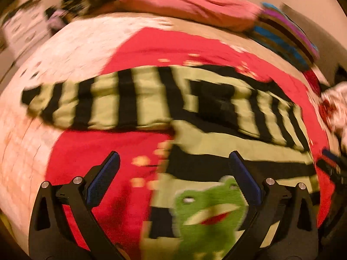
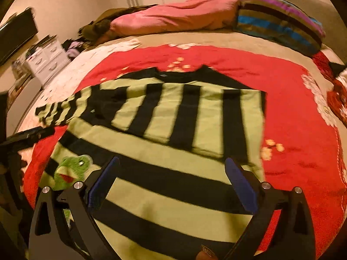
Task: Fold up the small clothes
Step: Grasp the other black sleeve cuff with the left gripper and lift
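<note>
Green-and-black striped shirt [image 2: 173, 130] (red blanket [image 2: 292, 108])

The left wrist view is smeared all over: the striped sweater [image 1: 164, 99] has soft edges there, and the frog patch [image 1: 208, 212] on it runs out of the bottom of the picture. The small pale marks on the red blanket [image 1: 91, 151] are too blurred to make out. At the bed's far left corner a dark heap [image 2: 95, 27] beside the pink pillow [image 2: 173, 17] cannot be told apart. In the right wrist view the sweater's near hem is cut off below, and the left claw [image 2: 30, 135] shows only as a dark blur at the left edge.
</note>
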Motion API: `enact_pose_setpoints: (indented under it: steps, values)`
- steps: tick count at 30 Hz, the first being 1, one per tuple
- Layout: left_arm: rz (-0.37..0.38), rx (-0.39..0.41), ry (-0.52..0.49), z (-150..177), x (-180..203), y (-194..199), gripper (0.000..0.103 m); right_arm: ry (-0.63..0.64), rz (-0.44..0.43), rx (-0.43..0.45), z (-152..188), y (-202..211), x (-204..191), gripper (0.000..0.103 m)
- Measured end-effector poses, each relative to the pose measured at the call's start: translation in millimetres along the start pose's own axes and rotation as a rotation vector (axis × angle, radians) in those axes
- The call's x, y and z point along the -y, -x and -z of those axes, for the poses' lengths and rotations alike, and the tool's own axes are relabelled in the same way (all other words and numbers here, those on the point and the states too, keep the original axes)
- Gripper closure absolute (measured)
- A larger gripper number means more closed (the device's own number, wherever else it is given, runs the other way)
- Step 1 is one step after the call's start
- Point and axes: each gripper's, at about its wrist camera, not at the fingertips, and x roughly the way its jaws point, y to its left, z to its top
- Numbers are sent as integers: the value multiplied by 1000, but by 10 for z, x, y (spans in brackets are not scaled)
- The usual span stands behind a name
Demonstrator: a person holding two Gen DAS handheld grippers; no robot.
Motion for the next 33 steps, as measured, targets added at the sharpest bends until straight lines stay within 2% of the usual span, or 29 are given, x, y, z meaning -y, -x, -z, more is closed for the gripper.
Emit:
enact_pose_setpoints:
  steps: [7, 11, 13, 15, 18, 22, 25, 31, 33]
  values:
    - [-66, 72, 365, -58, -1264, 154, 9, 86, -35, -27, 9, -125, -473, 6]
    - [-110, 111, 490, -70, -1808, 234, 10, 147, -65, -38, -91, -258, -805, 6]
    - [-101, 126, 531, -108, -2000, 254, 10, 180, -84, -34, -154, -329, -1000, 6]
    - [-126, 132, 547, -170, -2146, 239, 11, 202, -101, -39, -207, -404, -1156, 6]
    - [-113, 129, 583, -263, -2362, 157, 20, 209, -124, -52, -272, -510, -1346, 6]
    - [-51, 124, 635, -377, -2604, -7, 35, 219, -129, -59, -326, -595, -1515, 6]
    - [-43, 125, 653, -469, -2773, -166, 40, 222, -122, -65, -315, -625, -1544, 6]
    - [-3, 118, 779, -525, -3135, -480, 41, 208, -94, -90, -267, -683, -1468, 6]
    - [11, 127, 814, -537, -3207, -541, 45, 199, -84, -96, -256, -689, -1436, 6]
